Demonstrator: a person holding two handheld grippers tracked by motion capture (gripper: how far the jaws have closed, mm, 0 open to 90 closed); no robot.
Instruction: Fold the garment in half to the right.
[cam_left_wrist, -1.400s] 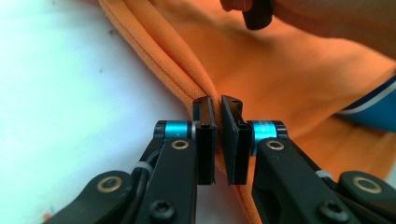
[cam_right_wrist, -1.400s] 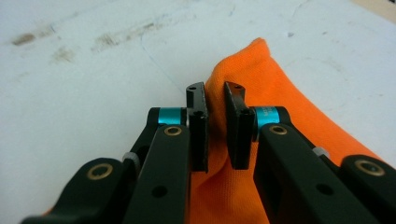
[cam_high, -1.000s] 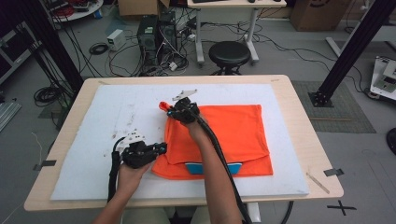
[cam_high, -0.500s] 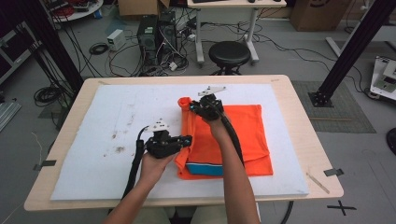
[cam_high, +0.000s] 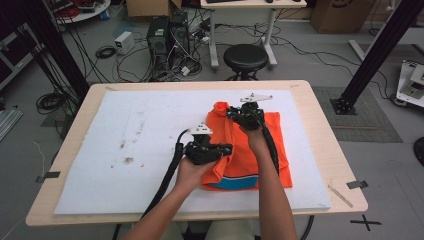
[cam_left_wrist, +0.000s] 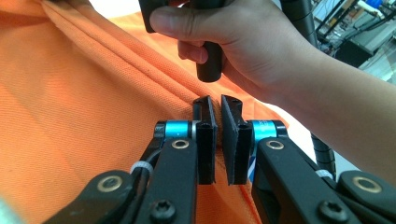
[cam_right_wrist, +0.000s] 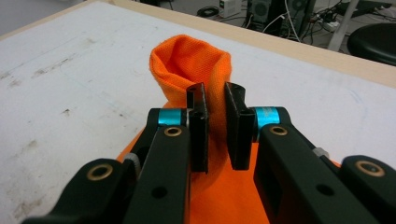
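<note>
So the orange shirt (cam_high: 260, 150) is lying on the white mat (cam_high: 125, 140) that covers the wooden table (cam_high: 320, 125), sitting right of the middle and closer to the near edge, with its blue-striped hem (cam_high: 235, 182) toward the person. Left gripper (cam_high: 227, 149) has its jaws clamped on a bunched fold along the shirt's left side; in the left gripper view (cam_left_wrist: 218, 135) you can see the fabric pinched between the pads. Right gripper (cam_high: 235, 114) is pinching the far left corner of the shirt, and the right gripper view (cam_right_wrist: 215, 126) shows the cloth (cam_right_wrist: 191, 65) standing up in a curl just past the jaws, lifted off the mat.
</note>
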